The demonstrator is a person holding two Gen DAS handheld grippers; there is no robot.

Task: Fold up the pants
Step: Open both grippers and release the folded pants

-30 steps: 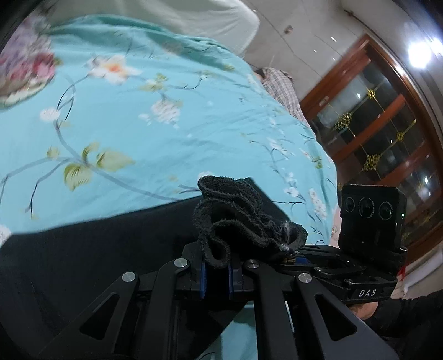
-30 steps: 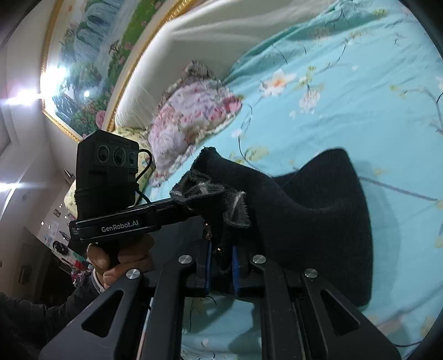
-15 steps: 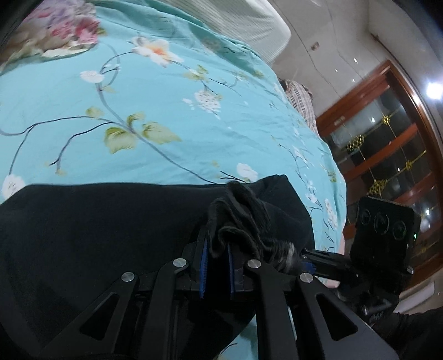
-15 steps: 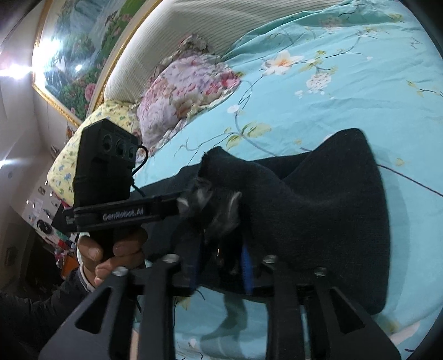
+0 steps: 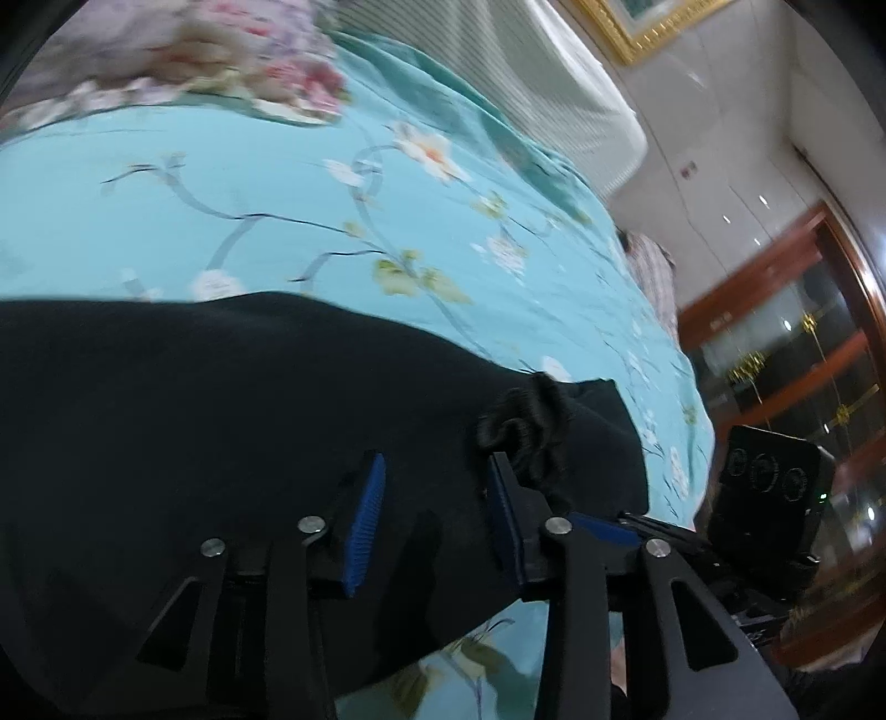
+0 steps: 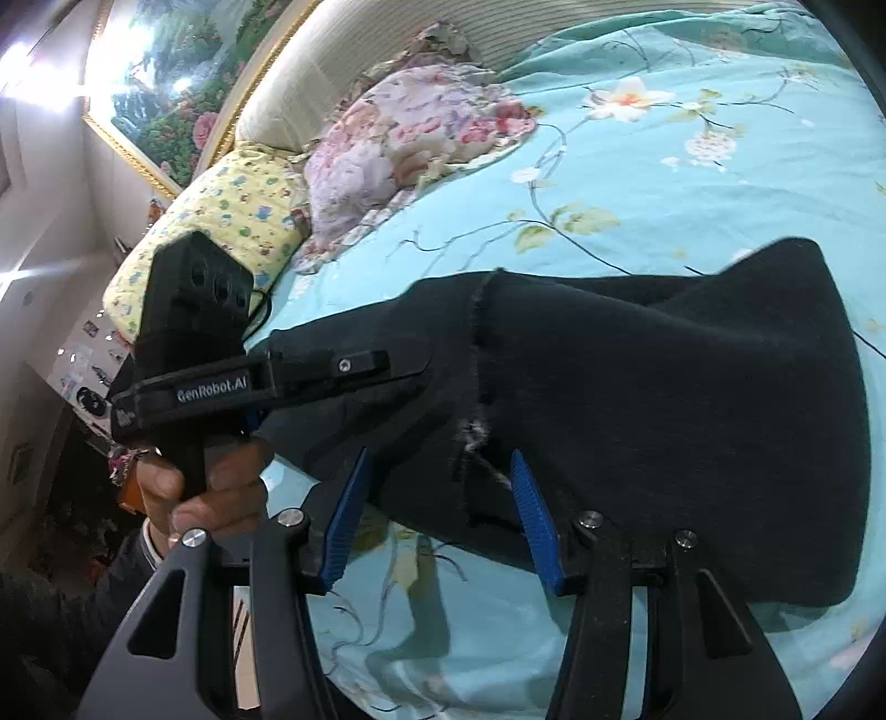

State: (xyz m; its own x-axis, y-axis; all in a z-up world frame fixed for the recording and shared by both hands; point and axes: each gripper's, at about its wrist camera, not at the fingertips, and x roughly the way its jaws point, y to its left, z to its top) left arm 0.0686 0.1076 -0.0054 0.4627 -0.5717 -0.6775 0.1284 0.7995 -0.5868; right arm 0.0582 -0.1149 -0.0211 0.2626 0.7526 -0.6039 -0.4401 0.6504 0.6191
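Observation:
The black pants (image 5: 232,421) lie folded over on the turquoise flowered bedspread (image 5: 277,210). My left gripper (image 5: 434,476) is open just above the cloth, with a bunched edge (image 5: 526,432) resting against its right finger. In the right wrist view the pants (image 6: 664,399) spread across the bed. My right gripper (image 6: 437,471) is open over their near edge, where a seam (image 6: 482,360) runs down. The left gripper's body (image 6: 266,376) lies on the pants at the left, held by a hand (image 6: 216,487).
A pink flowered pillow (image 6: 421,133) and a yellow patterned pillow (image 6: 221,216) lie at the head of the bed by the padded headboard (image 6: 343,44). The right gripper's camera housing (image 5: 769,487) shows near the bed's edge. A wooden cabinet (image 5: 803,332) stands beyond.
Both grippers have opened and let go of the bunched pants edge. The cloth has dropped flat onto the bed.

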